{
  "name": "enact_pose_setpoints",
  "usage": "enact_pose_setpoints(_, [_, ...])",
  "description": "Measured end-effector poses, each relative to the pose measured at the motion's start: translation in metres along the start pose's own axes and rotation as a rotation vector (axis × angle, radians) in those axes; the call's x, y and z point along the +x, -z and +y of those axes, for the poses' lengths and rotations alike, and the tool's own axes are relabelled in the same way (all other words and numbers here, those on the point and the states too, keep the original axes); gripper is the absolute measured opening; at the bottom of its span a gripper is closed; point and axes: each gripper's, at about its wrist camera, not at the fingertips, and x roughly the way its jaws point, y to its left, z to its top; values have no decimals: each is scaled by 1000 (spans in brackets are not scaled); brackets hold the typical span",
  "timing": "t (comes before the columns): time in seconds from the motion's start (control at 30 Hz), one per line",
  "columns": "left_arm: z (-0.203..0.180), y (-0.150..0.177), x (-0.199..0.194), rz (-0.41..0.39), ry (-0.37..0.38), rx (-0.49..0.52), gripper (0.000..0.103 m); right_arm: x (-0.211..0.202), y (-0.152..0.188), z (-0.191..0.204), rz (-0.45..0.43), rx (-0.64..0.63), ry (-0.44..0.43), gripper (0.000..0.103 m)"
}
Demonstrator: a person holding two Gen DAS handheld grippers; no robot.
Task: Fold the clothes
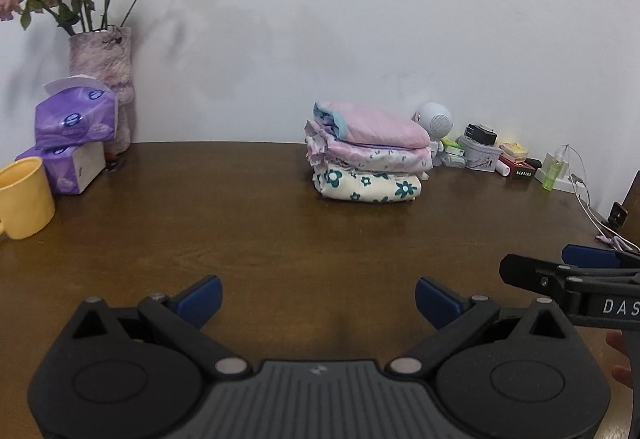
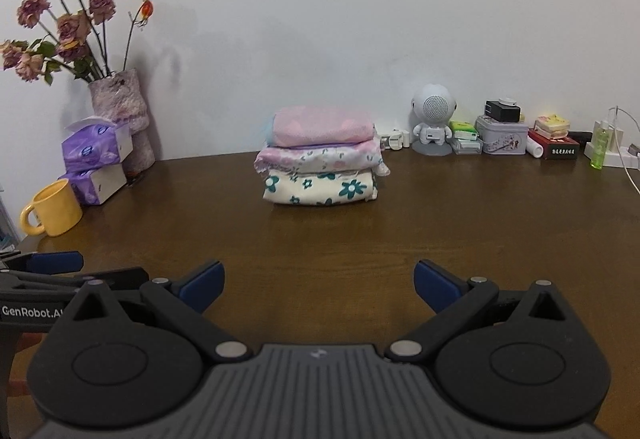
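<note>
Folding looks finished — both tongs idle, nothing in them.

The left tongs (image 1: pixel 318 297) and right tongs (image 2: pixel 318 281) hover side by side, spread wide and empty, over bare tabletop (image 2: pixel 480 223). Well beyond them, near the wall, three folded clothes (image 2: pixel 320 163) sit in a neat stack — no loose garment shows anywhere, so little seems left.

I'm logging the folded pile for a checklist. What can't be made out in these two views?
- Stack of folded clothes: garment types hidden by the folds, both views.
- Red box: print too small, right wrist.
- Yellow mug: handle cut by the left edge, left wrist.
</note>
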Motion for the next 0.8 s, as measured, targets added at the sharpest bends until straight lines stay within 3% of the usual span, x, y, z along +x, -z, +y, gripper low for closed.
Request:
enact_pose_setpoints(0.63, [-29, 70, -63, 46, 55, 67, 103, -57, 72, 10, 49, -48, 2, 103])
enact_pose_setpoints(0.8, [-30, 88, -76, 42, 27, 70, 103, -62, 92, 11, 71, -57, -9, 103])
